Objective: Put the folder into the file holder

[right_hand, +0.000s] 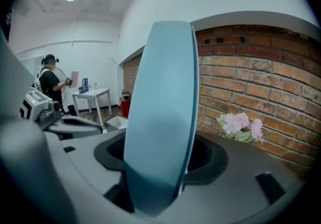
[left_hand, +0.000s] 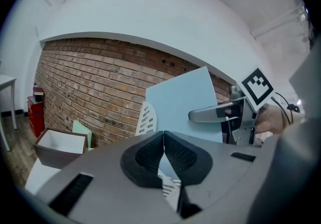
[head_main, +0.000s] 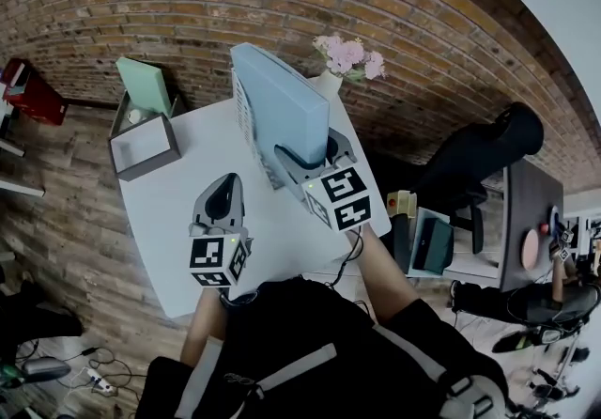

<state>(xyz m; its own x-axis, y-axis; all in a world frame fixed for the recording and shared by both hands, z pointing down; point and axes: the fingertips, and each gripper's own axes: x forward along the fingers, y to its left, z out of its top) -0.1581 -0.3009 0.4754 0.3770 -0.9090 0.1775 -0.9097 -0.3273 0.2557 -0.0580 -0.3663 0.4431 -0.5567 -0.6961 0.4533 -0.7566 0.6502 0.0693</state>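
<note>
Head view first: the light-blue folder (head_main: 282, 102) stands upright on the white counter (head_main: 164, 220), its broad face right up against the slotted white wall of the file holder (head_main: 250, 131). The folder towers over the file holder, and its bottom edge is hidden, so whether it is fully seated inside cannot be told.

And there is the right gripper (head_main: 308, 154), at the near, low end of the folder on the right of the file holder. Right gripper view settles it: the jaws stand wide apart with the folder's edge rising between them, and a dark gap shows on either side of the blue sheet. The pads are not pressing. Released, with the folder in the gap.

Over to the left gripper (head_main: 227, 182), which hovers above the counter in front of the file holder and a little to its left, apart from it. Left gripper view shows its two black pads meeting at the tips, clenched on nothing, and it looks toward the folder and the file holder.

Behind the file holder, pink flowers (head_main: 349, 55) sit at the counter's far edge. Well to the left of the file holder, an open grey box (head_main: 143, 143) rests at the counter's corner, with a green sheet (head_main: 143, 84) standing just behind it against the brick wall (head_main: 188, 13).
</note>
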